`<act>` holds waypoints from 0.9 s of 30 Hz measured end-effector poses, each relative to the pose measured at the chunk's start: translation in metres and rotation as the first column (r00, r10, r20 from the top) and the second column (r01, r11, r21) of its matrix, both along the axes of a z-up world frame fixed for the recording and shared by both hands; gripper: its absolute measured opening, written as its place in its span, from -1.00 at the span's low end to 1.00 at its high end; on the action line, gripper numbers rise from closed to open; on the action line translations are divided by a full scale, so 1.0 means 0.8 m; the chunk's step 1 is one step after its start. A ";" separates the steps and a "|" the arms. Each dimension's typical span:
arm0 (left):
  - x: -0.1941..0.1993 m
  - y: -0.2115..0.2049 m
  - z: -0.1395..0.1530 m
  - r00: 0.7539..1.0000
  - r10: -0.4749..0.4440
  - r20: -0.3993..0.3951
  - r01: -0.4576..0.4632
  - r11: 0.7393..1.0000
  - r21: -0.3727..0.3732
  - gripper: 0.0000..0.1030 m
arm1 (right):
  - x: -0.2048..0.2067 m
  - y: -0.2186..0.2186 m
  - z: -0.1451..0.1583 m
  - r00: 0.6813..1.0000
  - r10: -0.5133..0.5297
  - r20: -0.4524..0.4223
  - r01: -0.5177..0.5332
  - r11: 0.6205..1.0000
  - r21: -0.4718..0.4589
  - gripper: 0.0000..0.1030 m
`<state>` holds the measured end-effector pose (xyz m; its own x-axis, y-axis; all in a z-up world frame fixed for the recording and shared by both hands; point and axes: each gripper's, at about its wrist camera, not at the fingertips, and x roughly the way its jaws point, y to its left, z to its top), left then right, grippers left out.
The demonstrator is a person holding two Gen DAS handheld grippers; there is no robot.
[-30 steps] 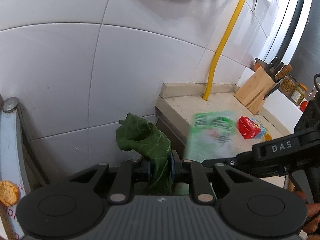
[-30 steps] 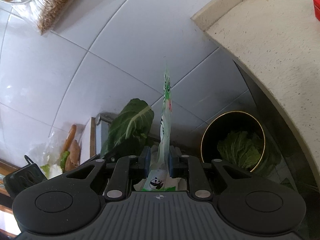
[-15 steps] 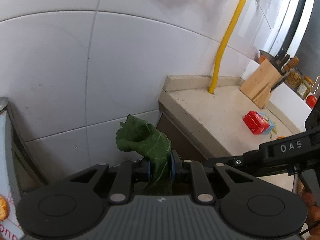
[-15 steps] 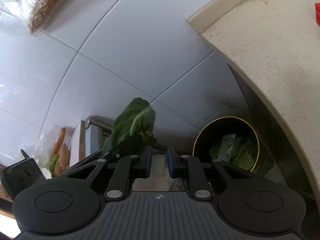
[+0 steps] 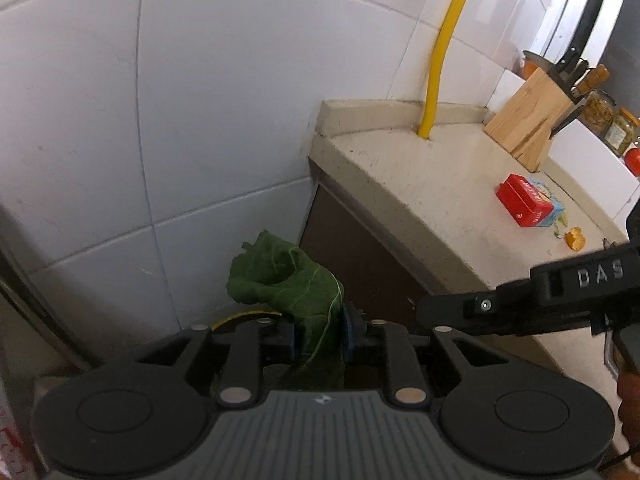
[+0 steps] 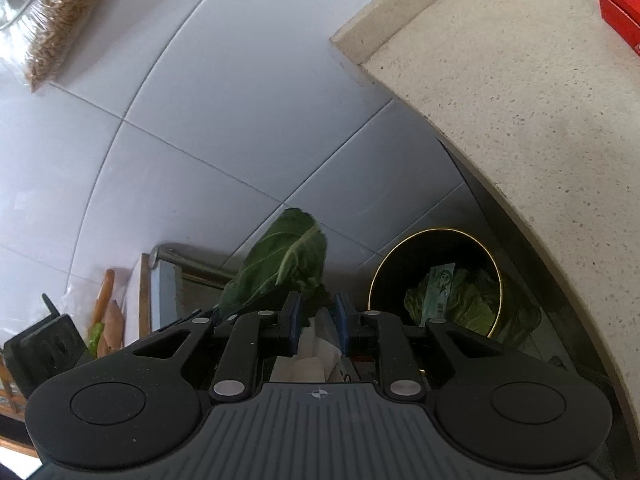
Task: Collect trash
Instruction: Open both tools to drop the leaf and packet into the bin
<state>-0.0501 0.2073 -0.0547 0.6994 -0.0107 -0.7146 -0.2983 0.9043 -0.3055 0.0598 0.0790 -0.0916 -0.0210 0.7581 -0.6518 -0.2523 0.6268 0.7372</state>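
A dark green leaf (image 5: 288, 280) stands up between the blue pads of my left gripper (image 5: 318, 328). Its jaws are opening, but the pads still touch the leaf. The same leaf (image 6: 288, 264) shows in the right wrist view, left of a black bin with a gold rim (image 6: 374, 280) on the floor beside the counter. In the bin lie leafy greens and a green wrapper (image 6: 440, 288). My right gripper (image 6: 318, 316) is above and left of the bin, jaws opening, nothing pressed between the pads. Something white and crumpled (image 6: 312, 356) shows below through the gap.
The speckled counter (image 5: 420, 200) carries a red box (image 5: 524, 204), a bit of orange peel (image 5: 574, 238), a knife block (image 5: 528, 120) and jars (image 5: 600, 108). A yellow pipe (image 5: 444, 40) runs up the tiled wall. A rack with vegetables (image 6: 106, 300) stands left of the bin.
My right gripper has let go of the green wrapper, which now lies in the bin. My left gripper has sunk lower with the leaf still in it.
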 end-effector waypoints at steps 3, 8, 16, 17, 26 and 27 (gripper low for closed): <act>0.012 -0.001 -0.006 1.000 0.006 -0.030 -0.006 1.000 0.000 -0.62 | 0.002 0.005 -0.005 1.000 0.009 -0.004 -0.009 1.000 -0.009 -0.49; 0.029 -0.008 -0.014 0.998 0.006 -0.070 -0.002 0.999 0.047 -0.51 | 0.007 0.009 -0.012 1.000 0.007 0.004 -0.007 1.000 -0.024 -0.46; 0.042 -0.006 -0.021 0.995 0.025 -0.093 -0.019 0.998 0.065 0.05 | 0.013 0.004 -0.015 1.000 -0.012 0.013 0.012 0.999 -0.042 -0.21; 0.043 -0.006 -0.021 0.995 0.028 -0.093 -0.021 0.997 0.071 0.10 | 0.013 0.002 -0.015 1.000 -0.013 0.014 0.014 0.999 -0.045 -0.17; 0.042 -0.006 -0.017 0.995 0.036 -0.088 -0.026 0.994 0.105 0.18 | 0.015 0.000 -0.016 1.000 -0.013 0.019 0.014 0.998 -0.060 0.05; 0.041 -0.005 -0.016 0.996 0.035 -0.084 -0.026 0.994 0.104 0.18 | 0.015 -0.001 -0.016 1.000 -0.014 0.021 0.016 0.998 -0.064 0.14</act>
